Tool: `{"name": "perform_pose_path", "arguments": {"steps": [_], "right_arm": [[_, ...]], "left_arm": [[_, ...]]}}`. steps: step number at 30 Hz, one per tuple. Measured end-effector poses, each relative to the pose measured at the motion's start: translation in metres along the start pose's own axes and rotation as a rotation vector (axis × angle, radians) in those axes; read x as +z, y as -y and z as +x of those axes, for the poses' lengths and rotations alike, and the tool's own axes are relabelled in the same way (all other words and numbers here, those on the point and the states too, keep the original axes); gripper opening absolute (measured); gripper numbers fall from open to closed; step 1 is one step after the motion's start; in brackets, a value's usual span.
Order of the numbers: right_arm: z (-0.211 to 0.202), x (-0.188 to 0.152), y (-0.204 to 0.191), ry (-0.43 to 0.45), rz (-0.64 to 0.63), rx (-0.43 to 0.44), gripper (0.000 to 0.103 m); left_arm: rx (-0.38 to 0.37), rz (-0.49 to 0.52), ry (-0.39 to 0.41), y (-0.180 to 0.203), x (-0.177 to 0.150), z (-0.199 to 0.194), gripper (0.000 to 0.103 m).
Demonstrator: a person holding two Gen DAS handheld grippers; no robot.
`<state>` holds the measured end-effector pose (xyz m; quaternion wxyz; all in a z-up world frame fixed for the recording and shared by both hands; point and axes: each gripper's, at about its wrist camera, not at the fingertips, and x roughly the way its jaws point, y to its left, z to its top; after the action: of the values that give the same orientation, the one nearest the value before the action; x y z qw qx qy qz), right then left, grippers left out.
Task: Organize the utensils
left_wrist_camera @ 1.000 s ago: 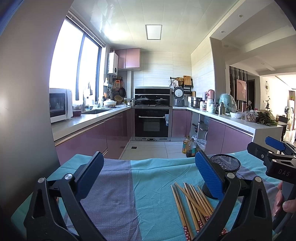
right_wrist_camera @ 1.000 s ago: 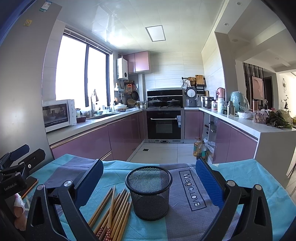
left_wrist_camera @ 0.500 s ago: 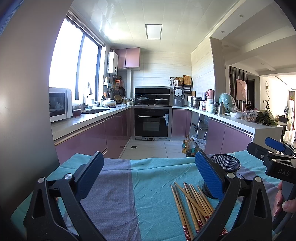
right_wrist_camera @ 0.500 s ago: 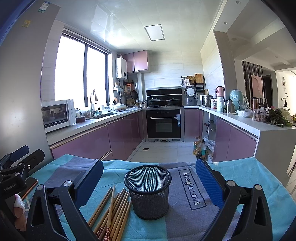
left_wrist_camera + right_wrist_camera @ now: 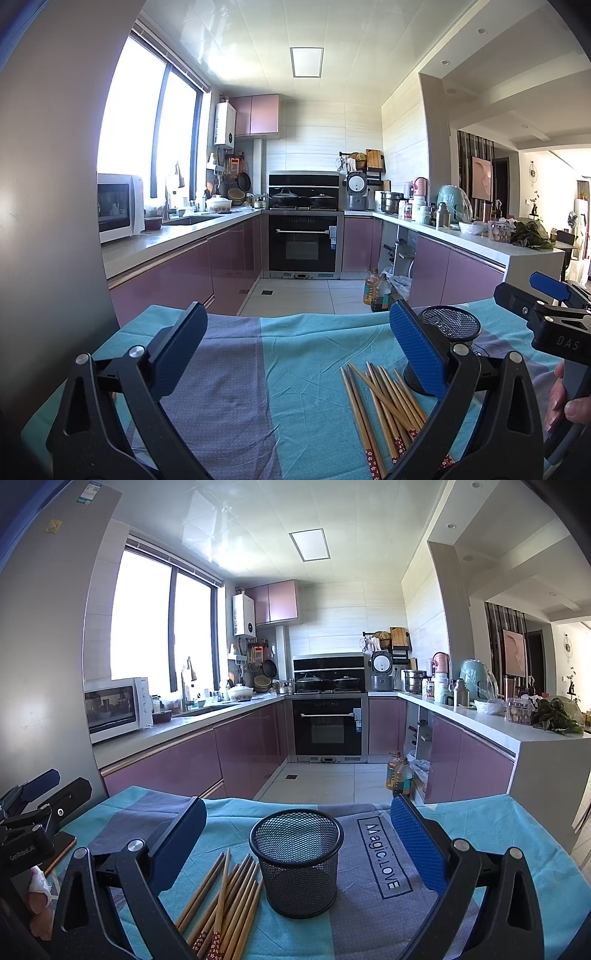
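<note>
Several wooden chopsticks (image 5: 384, 406) with red patterned ends lie in a loose pile on the teal and grey tablecloth (image 5: 295, 369). A black mesh cup (image 5: 297, 860) stands upright just right of the chopsticks (image 5: 225, 901). My right gripper (image 5: 295, 834) is open, its fingers on either side of the cup and held back from it. My left gripper (image 5: 295, 343) is open over bare cloth, with the pile and the mesh cup (image 5: 448, 328) behind its right finger. Each gripper shows at the edge of the other's view.
The tablecloth (image 5: 480, 830) bears the print "Magic.LOVE" (image 5: 382, 856) right of the cup. A phone-like flat object (image 5: 61, 849) lies at the cloth's left edge. Beyond the table are purple kitchen cabinets (image 5: 184, 273), an oven (image 5: 303, 243) and oil bottles (image 5: 376, 291) on the floor.
The right wrist view has shifted slightly, so the cup sits a little lower and closer. The left gripper has hardly moved.
</note>
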<state>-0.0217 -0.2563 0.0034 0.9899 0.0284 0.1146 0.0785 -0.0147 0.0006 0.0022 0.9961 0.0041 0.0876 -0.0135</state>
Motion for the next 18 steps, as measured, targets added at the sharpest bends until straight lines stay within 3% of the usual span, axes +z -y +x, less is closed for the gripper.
{"name": "perform_pose_path", "arguments": {"steps": [13,18], "right_arm": [[0.0022,-0.0025,-0.0003,-0.02,0.007,0.016,0.097],[0.005,-0.0083,-0.0015,-0.072,0.001,0.056,0.097]], "left_arm": [[0.0,0.003,-0.017,0.0052,-0.0009,0.0015,0.097],[-0.016,0.013,-0.054,0.0072,-0.0029,0.0062,0.097]]}}
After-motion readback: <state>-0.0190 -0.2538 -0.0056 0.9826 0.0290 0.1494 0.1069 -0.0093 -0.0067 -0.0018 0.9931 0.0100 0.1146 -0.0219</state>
